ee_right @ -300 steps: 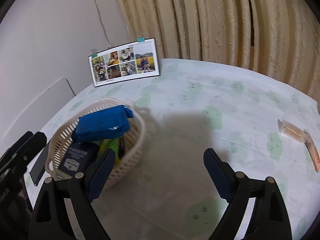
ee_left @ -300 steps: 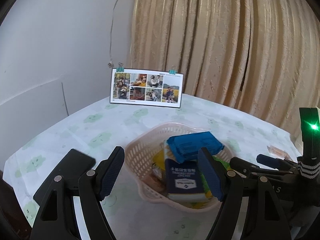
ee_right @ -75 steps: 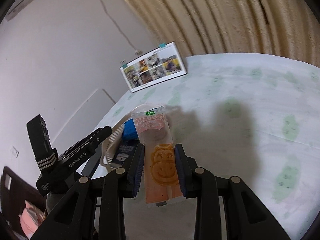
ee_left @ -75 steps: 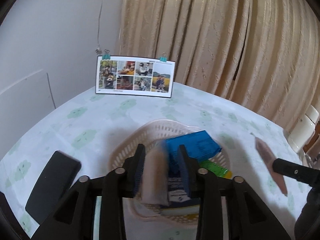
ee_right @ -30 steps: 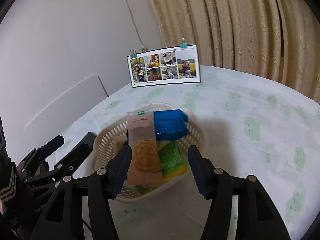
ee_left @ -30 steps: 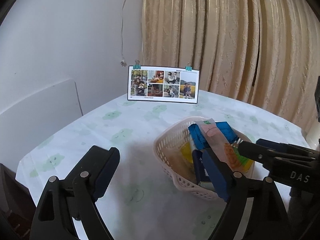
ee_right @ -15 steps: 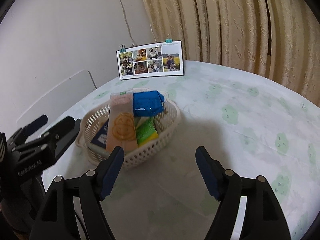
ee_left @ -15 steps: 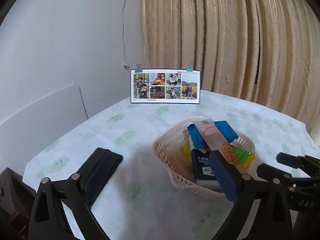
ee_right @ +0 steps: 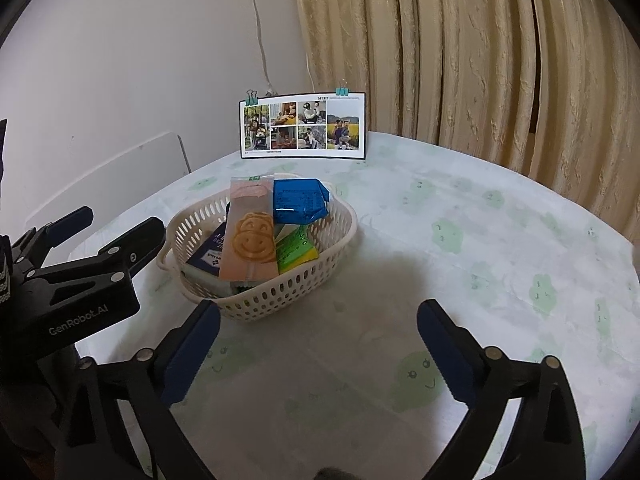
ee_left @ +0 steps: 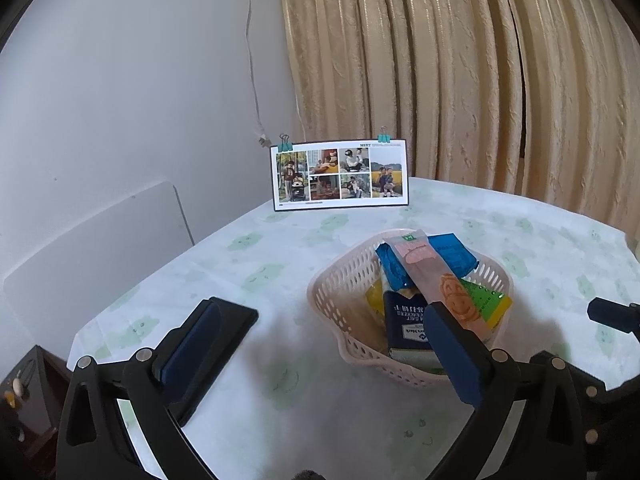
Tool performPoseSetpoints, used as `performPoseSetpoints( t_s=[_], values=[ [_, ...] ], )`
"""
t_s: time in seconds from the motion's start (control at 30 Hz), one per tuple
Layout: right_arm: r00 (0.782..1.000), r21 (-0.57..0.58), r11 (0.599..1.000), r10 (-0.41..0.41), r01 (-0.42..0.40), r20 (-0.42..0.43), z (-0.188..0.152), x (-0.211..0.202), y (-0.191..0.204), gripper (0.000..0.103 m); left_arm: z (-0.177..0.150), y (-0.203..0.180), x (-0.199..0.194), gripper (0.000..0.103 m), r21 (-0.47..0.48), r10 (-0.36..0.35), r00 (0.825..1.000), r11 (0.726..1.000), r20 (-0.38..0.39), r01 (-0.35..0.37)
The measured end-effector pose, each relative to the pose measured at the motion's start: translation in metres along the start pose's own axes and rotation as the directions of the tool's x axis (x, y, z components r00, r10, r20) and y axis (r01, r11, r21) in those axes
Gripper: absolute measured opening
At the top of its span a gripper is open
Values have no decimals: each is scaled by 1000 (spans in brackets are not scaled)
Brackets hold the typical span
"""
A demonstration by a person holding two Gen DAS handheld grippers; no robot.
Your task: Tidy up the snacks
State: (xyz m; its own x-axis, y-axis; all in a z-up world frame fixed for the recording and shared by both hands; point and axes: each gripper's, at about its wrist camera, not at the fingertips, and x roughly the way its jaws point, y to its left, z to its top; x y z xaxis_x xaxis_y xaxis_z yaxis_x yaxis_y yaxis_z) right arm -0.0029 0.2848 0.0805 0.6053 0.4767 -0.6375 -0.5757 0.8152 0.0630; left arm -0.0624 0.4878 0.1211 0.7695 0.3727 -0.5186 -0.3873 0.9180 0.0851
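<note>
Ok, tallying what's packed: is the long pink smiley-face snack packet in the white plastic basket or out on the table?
In: the pink smiley-face packet lies atop other snacks inside the white plastic basket.

- Both views are evenly lit by soft, fairly bright daylight that filters through the curtain (ee_left: pixel 460 80) at upper right.
- Soft shadows lie on the table (ee_right: pixel 460 240) at lower centre.
- Strong fisheye bending curves the edges, with dark corners in both frames.
- Focus is sharp at centre; the curtain folds look slightly soft.
- No glare shows.
</note>
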Motion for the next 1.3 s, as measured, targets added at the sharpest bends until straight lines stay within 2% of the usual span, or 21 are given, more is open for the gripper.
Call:
performPoseSetpoints(
  t_s=[0.3, 1.1, 1.3],
  values=[
    [1000, 11, 1000, -16, 16, 19, -1, -6, 0, 102, -2, 1, -6, 101, 9, -4, 1000, 1000, 7, 4],
    [1000, -79, 997, -21, 21, 0, 2, -10, 25, 102, -3, 5, -11, 101, 23, 22, 1000, 999, 21, -23],
    [999, -107, 993, -50, 51, 19, 4, -10, 32, 102, -4, 15, -13, 101, 18, 27, 999, 999, 22, -27]
  ],
)
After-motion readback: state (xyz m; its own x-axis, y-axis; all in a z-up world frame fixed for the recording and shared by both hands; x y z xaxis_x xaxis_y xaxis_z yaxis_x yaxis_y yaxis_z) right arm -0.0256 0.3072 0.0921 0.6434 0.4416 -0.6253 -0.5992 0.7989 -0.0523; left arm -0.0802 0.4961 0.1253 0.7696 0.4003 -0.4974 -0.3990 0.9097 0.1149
